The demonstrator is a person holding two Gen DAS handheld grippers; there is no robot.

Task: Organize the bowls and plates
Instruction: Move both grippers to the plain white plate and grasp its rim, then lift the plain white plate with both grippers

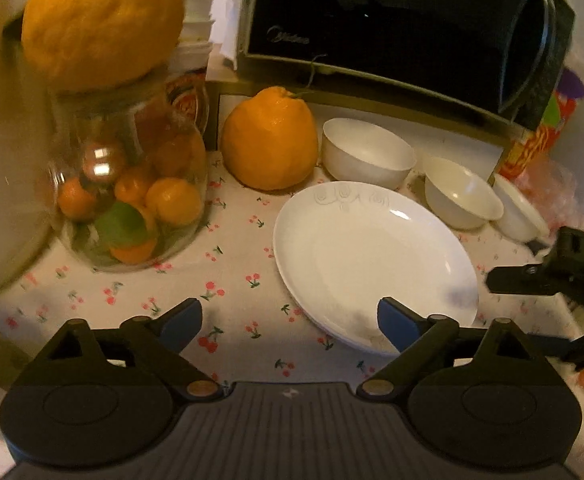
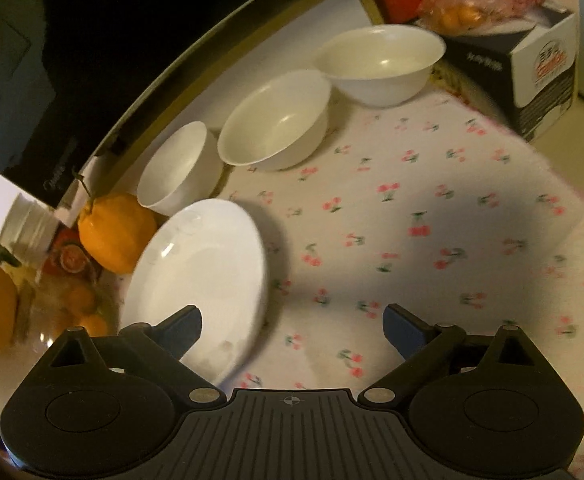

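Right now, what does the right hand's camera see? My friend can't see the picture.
A white plate lies on a cherry-print tablecloth, just ahead of the open right gripper, which holds nothing. Three white bowls stand in a row behind the plate, under a black microwave, with a big orange fruit beside them.

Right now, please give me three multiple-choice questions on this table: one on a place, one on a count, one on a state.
1. Where is the plate?
A. in front of the bowls
B. inside the microwave
C. on the jar

2. How many white bowls stand behind it?
A. one
B. three
C. five

3. How are both claws?
A. open, empty
B. shut on the plate
C. shut on a bowl

Answers:
1 A: the plate lies on the cloth, nearer than the bowls.
2 B: three in a row.
3 A: the left claw and the right claw gape with nothing between.
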